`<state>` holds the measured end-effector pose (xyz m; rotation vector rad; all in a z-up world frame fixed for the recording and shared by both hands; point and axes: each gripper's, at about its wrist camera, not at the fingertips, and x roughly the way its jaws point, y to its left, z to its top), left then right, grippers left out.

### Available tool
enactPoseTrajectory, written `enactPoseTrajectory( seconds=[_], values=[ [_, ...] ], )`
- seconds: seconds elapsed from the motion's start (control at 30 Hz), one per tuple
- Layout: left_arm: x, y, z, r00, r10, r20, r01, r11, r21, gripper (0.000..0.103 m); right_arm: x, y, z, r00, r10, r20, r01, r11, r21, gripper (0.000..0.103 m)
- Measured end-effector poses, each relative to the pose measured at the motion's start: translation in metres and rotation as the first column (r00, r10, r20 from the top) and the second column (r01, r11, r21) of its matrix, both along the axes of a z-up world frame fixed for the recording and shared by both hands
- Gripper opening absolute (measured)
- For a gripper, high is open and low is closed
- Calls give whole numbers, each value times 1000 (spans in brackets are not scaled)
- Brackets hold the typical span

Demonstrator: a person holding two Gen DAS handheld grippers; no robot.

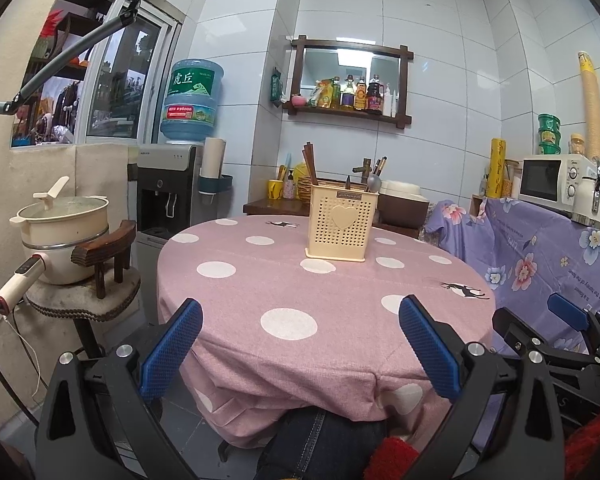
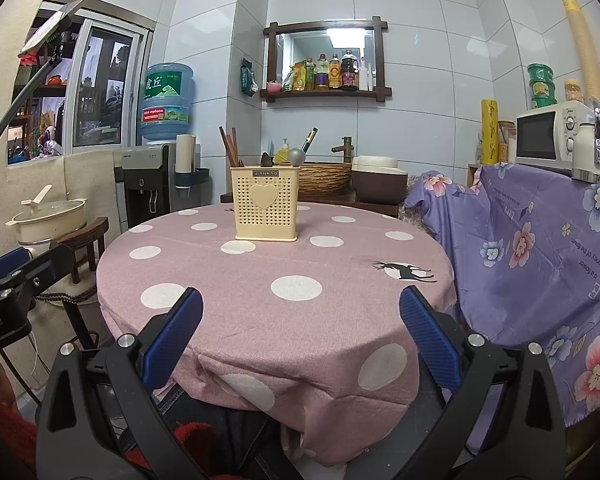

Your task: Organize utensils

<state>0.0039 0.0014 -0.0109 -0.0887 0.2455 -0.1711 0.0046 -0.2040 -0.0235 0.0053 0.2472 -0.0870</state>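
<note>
Both wrist cameras sit low at the round table's near edge, facing 12 o'clock across it. Both share the utensil holder, well ahead.

Round table under pink polka-dot cloth. Blue water bottle on grey dispenser. White microwave above purple floral cover. Cream lidded pot at left.

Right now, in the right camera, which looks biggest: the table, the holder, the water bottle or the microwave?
1. Table
2. Microwave, water bottle and holder look about alike; they stand at different distances, so I won't rank them.
</note>
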Motion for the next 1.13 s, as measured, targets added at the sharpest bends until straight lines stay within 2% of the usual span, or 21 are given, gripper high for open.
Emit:
enactPoseTrajectory(
  seconds=[1.13],
  values=[
    [2,6,-4,1000,10,-17,-10,1000,-2,98,-1,2,-3,1000,0,-7,0,1000,4,97]
  ],
)
